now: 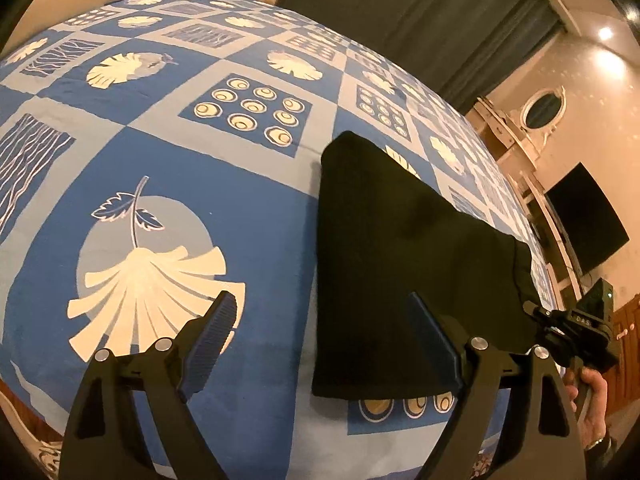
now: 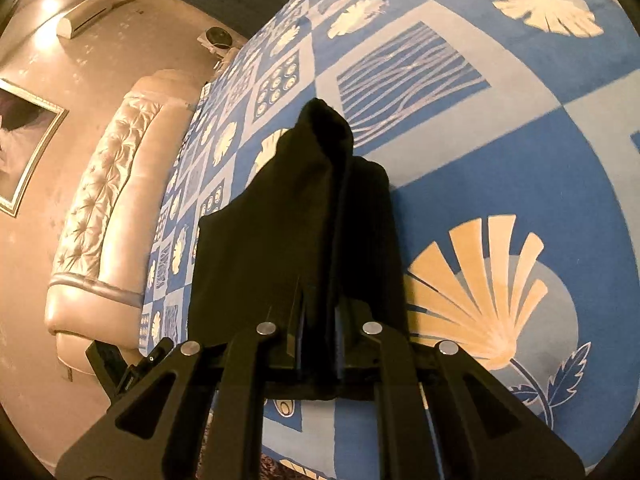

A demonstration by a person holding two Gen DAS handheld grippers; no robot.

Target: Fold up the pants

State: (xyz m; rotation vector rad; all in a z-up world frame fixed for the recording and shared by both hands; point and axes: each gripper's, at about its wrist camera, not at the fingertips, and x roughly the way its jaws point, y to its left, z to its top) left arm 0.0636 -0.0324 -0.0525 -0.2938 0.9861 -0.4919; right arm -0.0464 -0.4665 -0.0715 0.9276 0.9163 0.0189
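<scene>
Black pants lie folded on the blue patterned bedspread, their right edge lifted off the cover. My left gripper hangs open over the pants' near left edge, with nothing between its fingers. At the right edge of the left wrist view, my right gripper pinches the raised corner, a hand holding it. In the right wrist view, the right gripper is shut on a bunched fold of the pants, which drape away from it onto the bedspread.
A padded cream headboard runs along the bed's left side in the right wrist view. Dark curtains, a white dresser with an oval mirror and a black screen stand beyond the bed's far and right edges.
</scene>
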